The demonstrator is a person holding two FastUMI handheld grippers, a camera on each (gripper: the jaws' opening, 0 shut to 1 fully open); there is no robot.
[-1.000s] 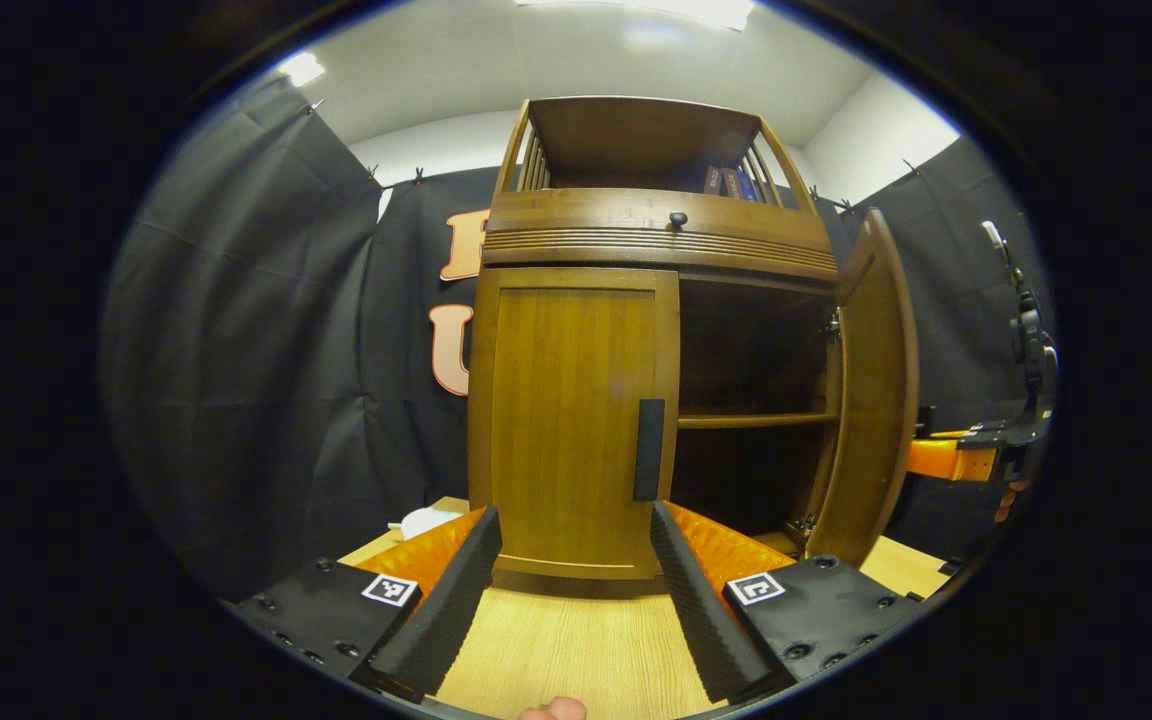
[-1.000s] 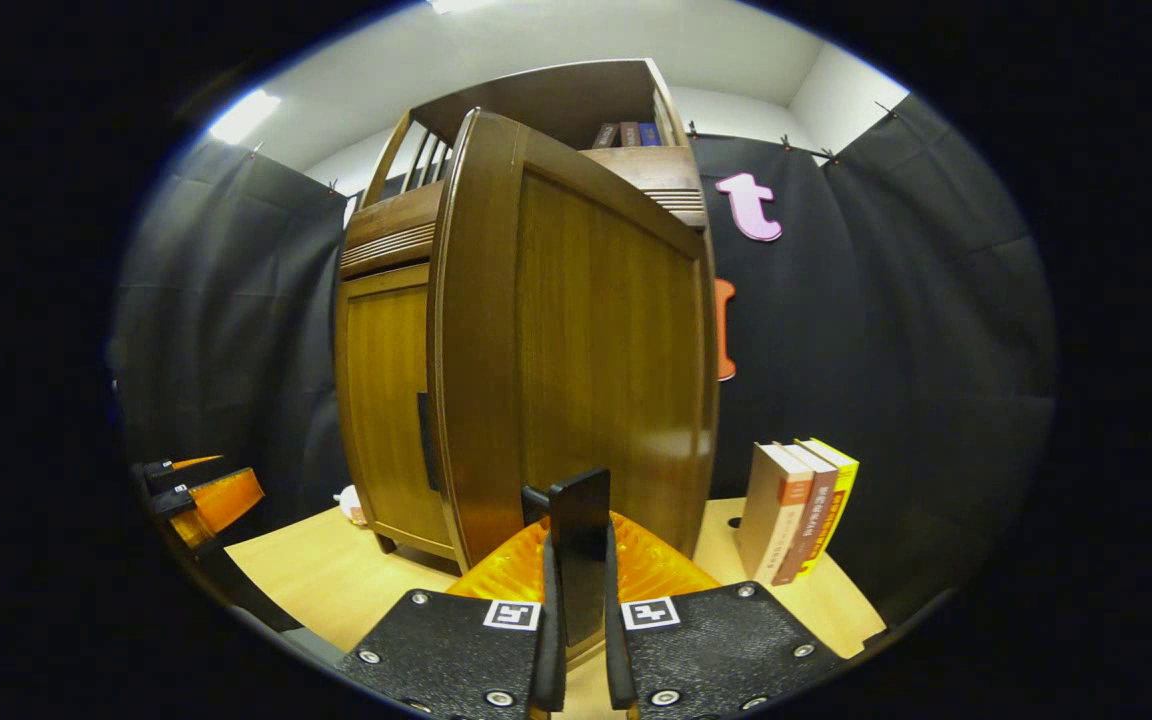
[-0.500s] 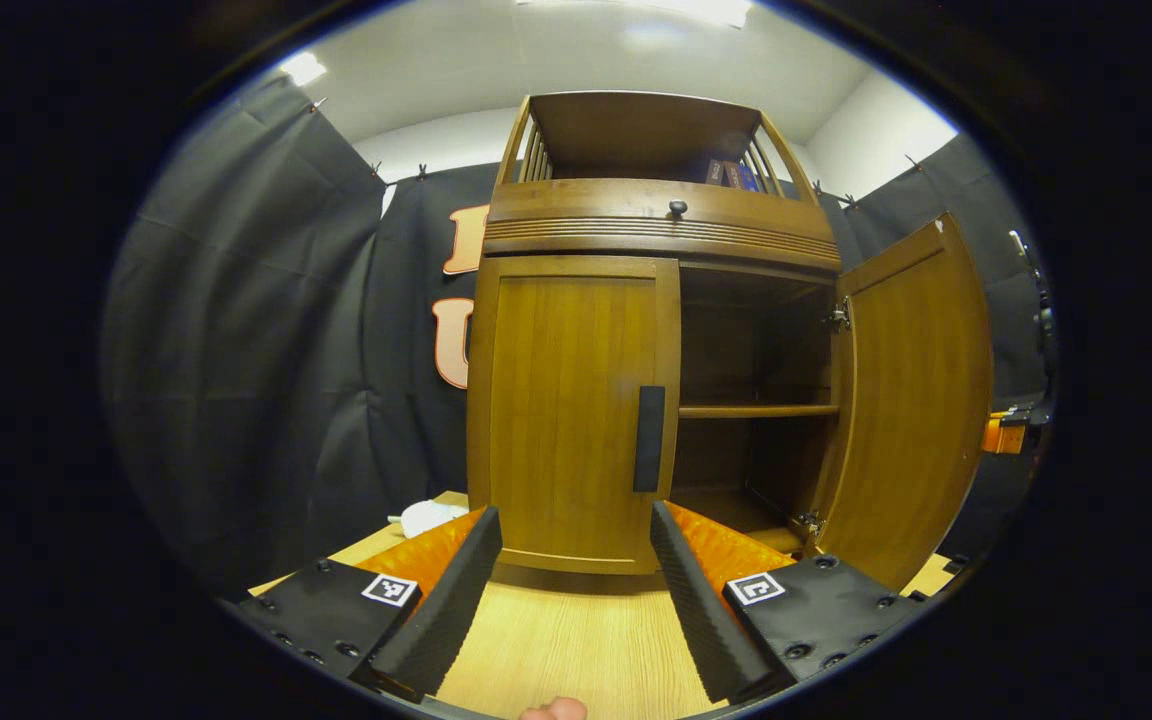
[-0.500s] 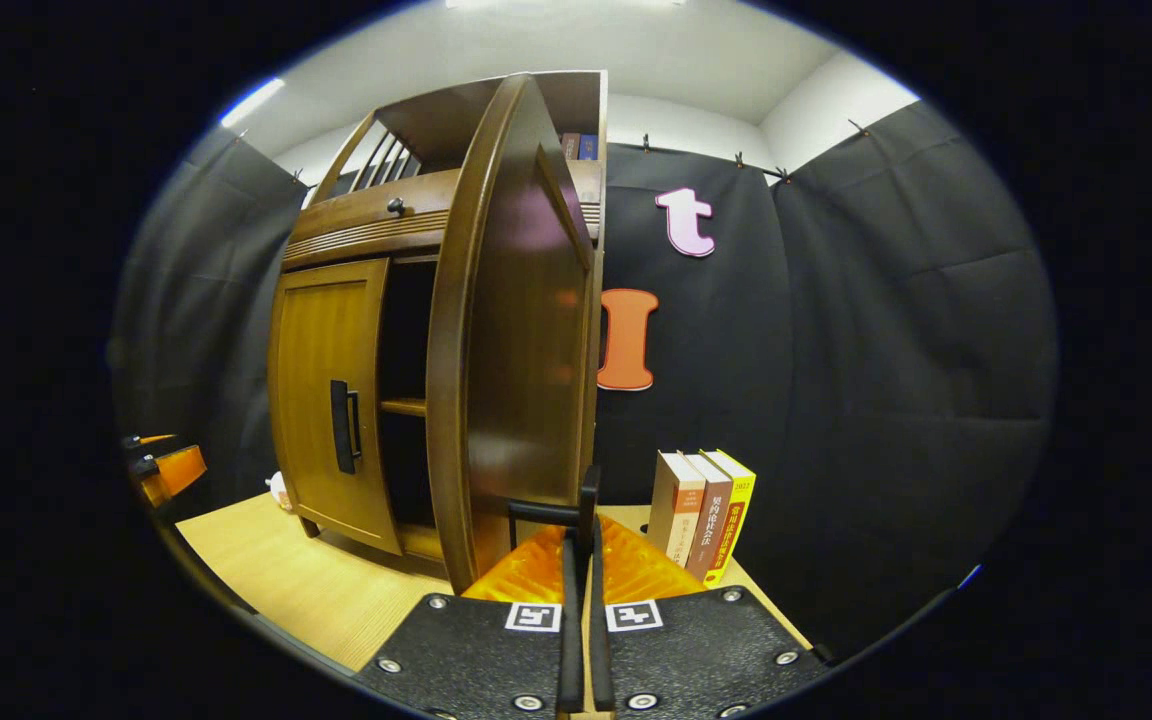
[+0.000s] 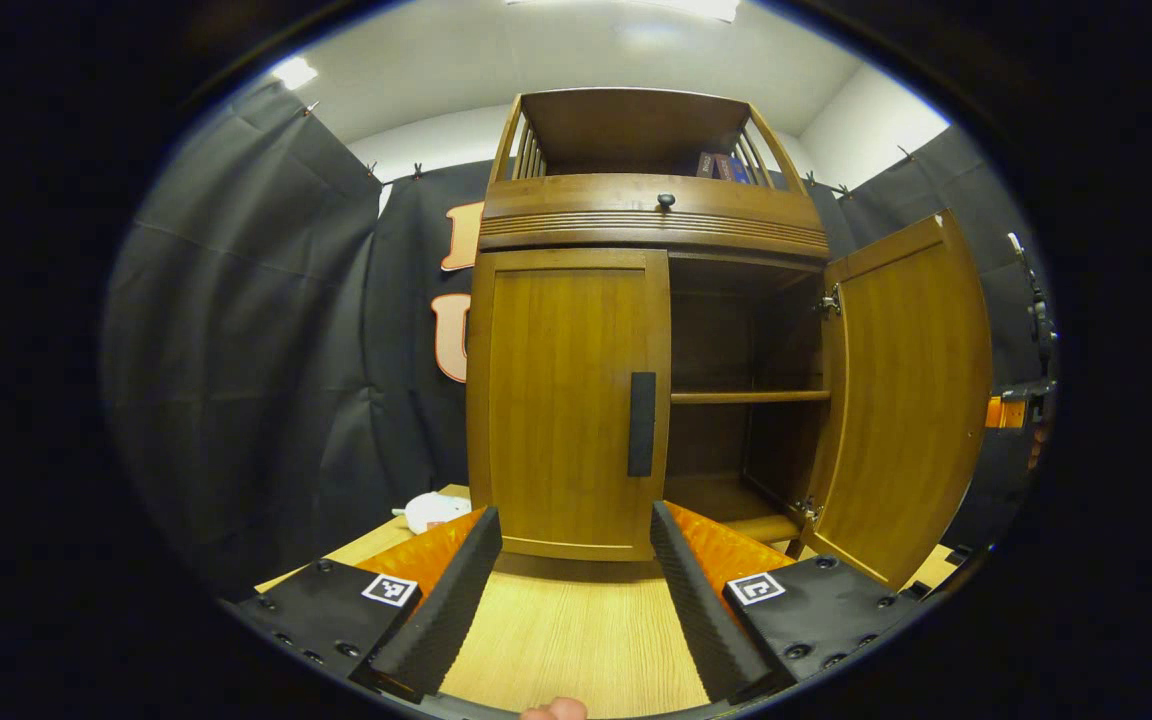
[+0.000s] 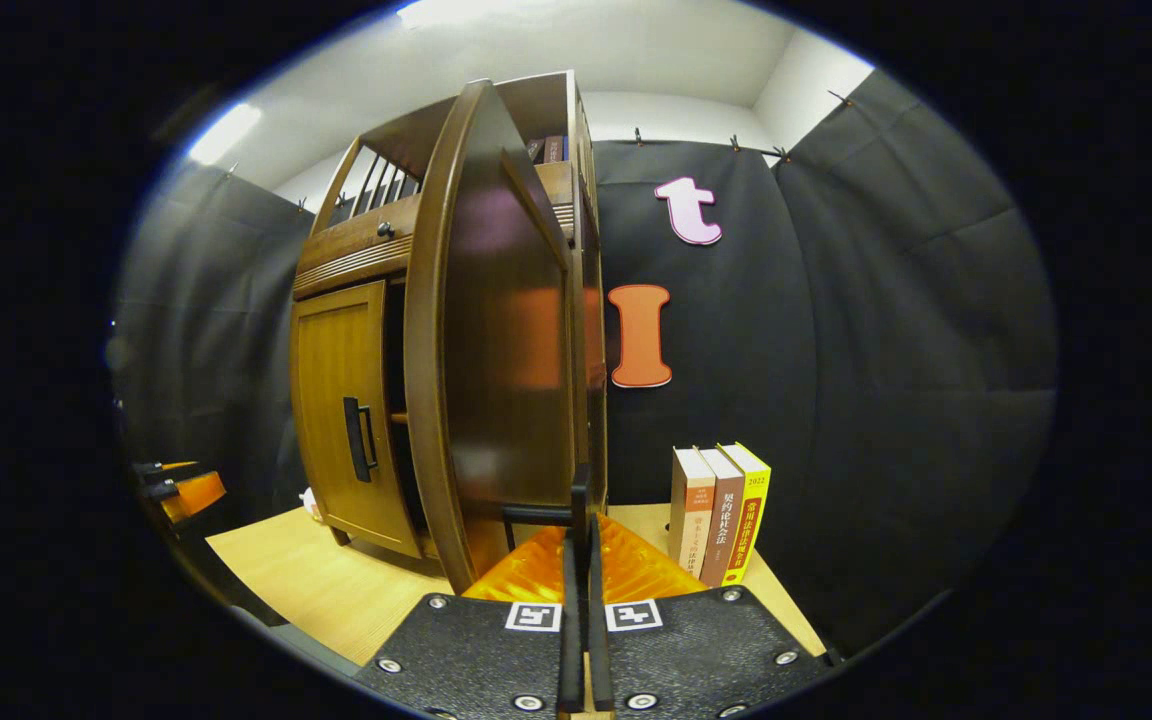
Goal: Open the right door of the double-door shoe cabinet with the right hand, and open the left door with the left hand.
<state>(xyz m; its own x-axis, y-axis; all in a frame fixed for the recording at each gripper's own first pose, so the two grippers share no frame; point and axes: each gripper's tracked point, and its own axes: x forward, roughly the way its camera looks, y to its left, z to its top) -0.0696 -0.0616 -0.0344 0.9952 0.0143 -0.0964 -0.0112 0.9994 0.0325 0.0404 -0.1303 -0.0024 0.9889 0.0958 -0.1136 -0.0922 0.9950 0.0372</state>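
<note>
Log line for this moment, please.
right door: open | right tool: shut on its handle | left door: closed | left tool: open, short of it

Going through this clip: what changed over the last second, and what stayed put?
The right door swung further outward, from roughly edge-on to wide open, drawn by the right claw, which stays shut on the door's handle. The left claw remains open short of the left door, which is still closed, its handle untouched. The books have not moved.
</note>
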